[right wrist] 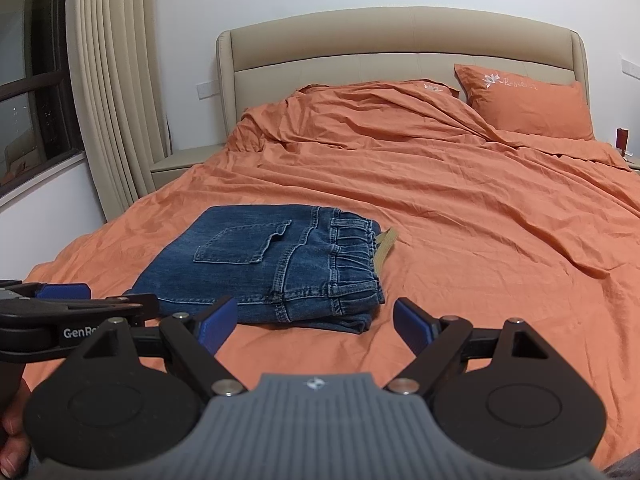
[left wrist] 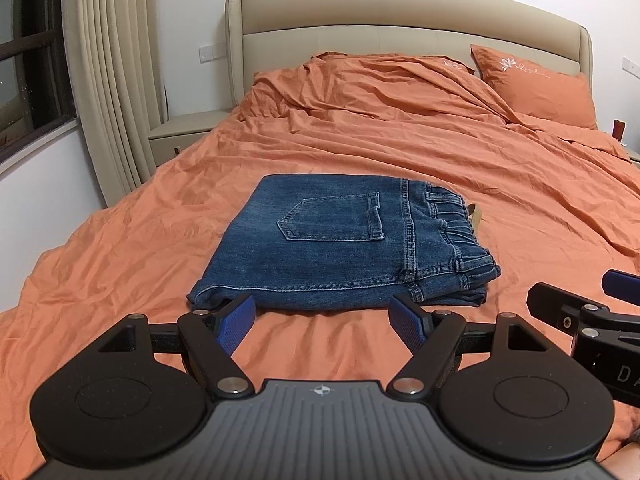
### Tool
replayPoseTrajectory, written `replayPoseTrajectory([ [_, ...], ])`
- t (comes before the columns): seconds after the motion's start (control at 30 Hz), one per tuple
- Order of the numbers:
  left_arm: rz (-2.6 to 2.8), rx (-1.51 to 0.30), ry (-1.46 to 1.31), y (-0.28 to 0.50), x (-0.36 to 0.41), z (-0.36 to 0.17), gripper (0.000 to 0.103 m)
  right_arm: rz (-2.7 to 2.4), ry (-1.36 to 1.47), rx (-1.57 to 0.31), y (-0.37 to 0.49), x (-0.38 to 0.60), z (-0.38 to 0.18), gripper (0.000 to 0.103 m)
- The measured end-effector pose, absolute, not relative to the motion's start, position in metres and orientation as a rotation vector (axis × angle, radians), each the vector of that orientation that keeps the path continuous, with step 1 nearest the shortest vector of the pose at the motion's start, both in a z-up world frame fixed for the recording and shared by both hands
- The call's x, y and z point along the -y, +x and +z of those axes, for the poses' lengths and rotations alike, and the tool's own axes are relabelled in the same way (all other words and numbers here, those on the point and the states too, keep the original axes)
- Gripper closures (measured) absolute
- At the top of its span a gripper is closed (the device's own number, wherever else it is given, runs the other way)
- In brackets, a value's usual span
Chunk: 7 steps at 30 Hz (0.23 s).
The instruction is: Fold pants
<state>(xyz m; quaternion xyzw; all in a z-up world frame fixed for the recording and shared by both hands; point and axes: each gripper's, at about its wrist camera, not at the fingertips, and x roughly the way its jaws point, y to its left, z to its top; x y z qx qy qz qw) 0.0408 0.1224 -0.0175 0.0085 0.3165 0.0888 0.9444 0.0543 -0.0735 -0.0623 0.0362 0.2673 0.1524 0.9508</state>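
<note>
1. Left gripper (left wrist: 322, 322) hangs empty, jaws spread wide, just short of the near edge of the jeans (left wrist: 340, 240).
2. The jeans sit folded into a compact stack mid-bed (left wrist: 400, 144), nearer its left edge.
3. Right gripper (right wrist: 316, 322) is spread and empty too.
4. Folding looks done, so next is probably just pulling away, maybe a quick smoothing.

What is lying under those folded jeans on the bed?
The folded jeans rest on the wrinkled orange bedspread. A tan strap pokes out from under the waistband end. Where the strap leads, and anything else beneath the denim, is covered.
</note>
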Motion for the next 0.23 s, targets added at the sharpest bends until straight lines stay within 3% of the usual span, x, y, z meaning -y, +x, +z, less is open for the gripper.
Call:
replayPoseTrajectory([
  [0.23, 0.185, -0.639, 0.039, 0.041, -0.1217, -0.0144, 0.015, 0.309, 0.072, -0.546, 0.0526, 0.0743, -0.0612, 0.022],
])
